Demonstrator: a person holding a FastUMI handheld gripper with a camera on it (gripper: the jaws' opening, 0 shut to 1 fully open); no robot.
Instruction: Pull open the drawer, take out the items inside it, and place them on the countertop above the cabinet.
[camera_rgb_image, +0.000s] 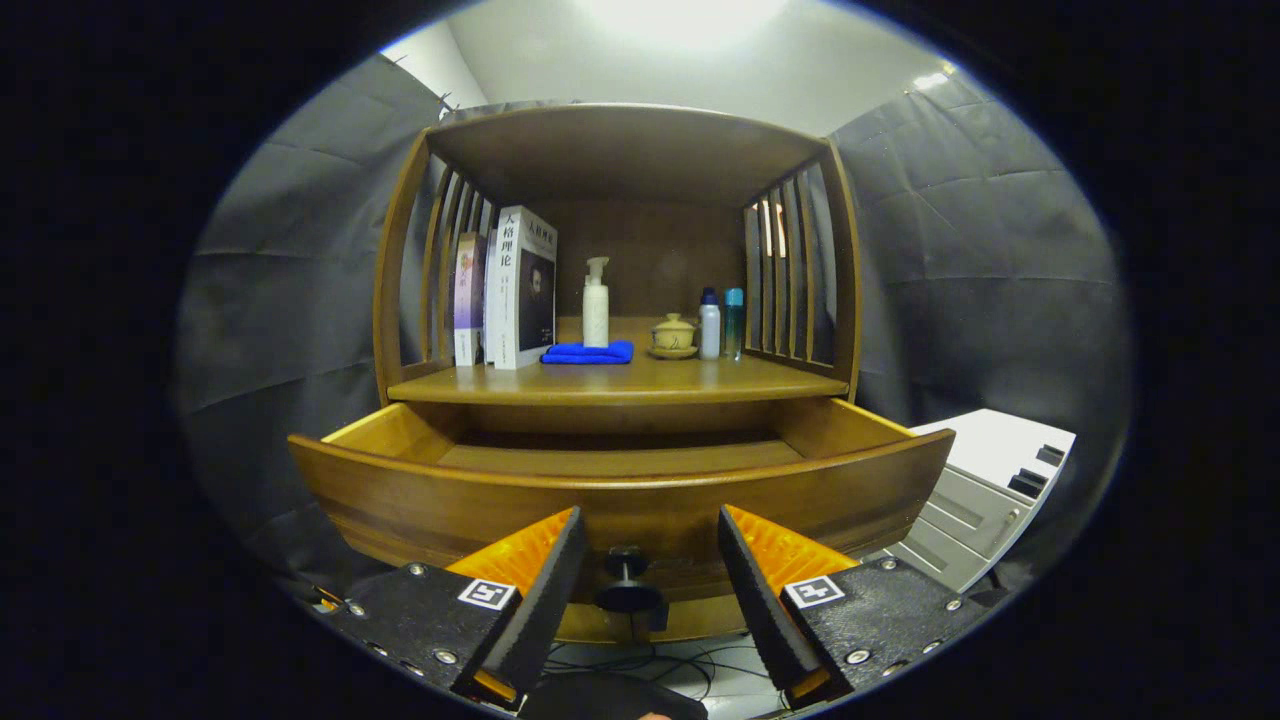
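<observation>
The drawer (620, 490) stands pulled out from under the countertop (620, 382), its curved front facing the gripper (650, 560); what shows of its inside is bare wood, and the floor nearest the front is hidden behind the front panel. The dark knob (628, 585) on the drawer front sits between the two fingers, which are spread apart — neither touches it.

Above the drawer, the countertop carries a row of things under the cabinet's (620, 150) top shelf: books (510, 290) standing upright at the left by the slatted side, a folded blue cloth (588, 352) just beside them, a white pump bottle (596, 305) standing at the back edge of the cloth, a small lidded cup (673, 335) on a saucer, and two small bottles (720, 322) close together by the right slats.

Beyond the drawer's right end, low down, stands a white unit (990, 500) — well apart from the cabinet. Cables (640, 665) lie on the floor below the knob.
</observation>
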